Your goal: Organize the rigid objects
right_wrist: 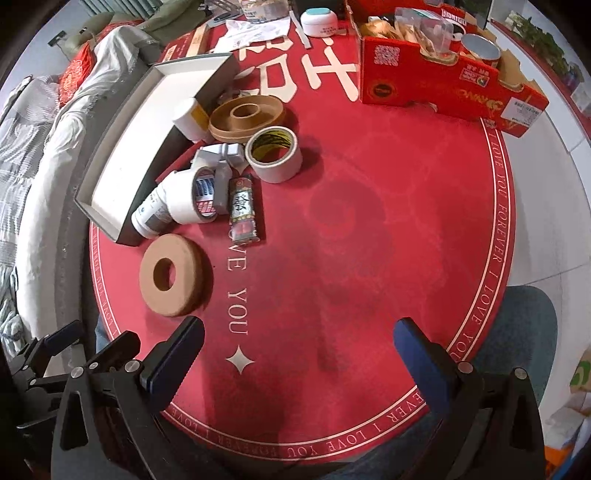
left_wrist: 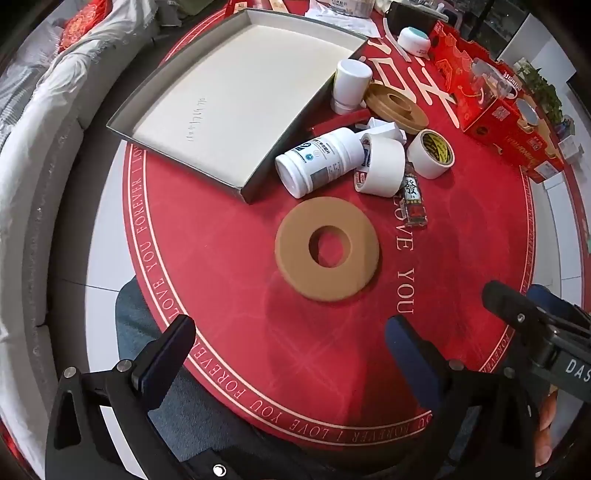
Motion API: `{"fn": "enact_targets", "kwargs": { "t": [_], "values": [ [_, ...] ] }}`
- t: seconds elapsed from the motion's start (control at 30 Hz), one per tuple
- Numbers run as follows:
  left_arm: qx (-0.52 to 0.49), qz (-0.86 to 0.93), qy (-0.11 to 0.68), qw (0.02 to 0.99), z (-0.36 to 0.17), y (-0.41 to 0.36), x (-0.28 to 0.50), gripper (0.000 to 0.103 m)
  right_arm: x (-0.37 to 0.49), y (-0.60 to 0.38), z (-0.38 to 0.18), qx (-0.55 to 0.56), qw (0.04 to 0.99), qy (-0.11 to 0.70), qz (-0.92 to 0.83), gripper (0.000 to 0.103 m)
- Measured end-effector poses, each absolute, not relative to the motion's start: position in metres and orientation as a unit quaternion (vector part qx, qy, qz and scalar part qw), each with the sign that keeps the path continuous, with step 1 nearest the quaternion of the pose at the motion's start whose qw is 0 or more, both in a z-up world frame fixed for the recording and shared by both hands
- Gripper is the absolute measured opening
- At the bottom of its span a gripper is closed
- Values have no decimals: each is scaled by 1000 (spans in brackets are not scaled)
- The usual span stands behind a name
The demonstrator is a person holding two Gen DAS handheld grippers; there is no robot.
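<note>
Red mat (right_wrist: 388, 192), red carton (right_wrist: 443, 85)

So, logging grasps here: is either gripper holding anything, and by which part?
Nothing is held. The left gripper and right gripper are both open above the mat.

A round red cloth (right_wrist: 406, 184) printed with pale lettering around its rim covers the surface, and white tiled floor (right_wrist: 546, 206) shows beyond its edge at 3 o'clock in the right wrist view. At 9 o'clock lies a grey sofa (left_wrist: 55, 206) heaped with white and striped bedding (right_wrist: 33, 147) and a red patterned cushion (left_wrist: 83, 22). Green plants (left_wrist: 541, 83) stand at 2 o'clock.
</note>
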State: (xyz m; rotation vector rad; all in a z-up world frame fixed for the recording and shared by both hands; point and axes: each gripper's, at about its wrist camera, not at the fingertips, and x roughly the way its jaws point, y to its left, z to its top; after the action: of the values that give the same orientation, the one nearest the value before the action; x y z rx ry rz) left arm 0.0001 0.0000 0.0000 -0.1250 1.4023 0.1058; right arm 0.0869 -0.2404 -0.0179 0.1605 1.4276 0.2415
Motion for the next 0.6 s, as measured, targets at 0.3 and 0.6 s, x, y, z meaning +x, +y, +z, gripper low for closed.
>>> {"fn": "enact_targets", "kwargs": {
  "t": [0.3,0.6],
  "values": [
    [-67,58,653,753,-21,-2,23,103,94,-252,-31,83,736,665,97,103],
    [-59,65,666,741,-28,-23,32,103,100,-254,-37,84,730,671,94,103]
  ]
}}
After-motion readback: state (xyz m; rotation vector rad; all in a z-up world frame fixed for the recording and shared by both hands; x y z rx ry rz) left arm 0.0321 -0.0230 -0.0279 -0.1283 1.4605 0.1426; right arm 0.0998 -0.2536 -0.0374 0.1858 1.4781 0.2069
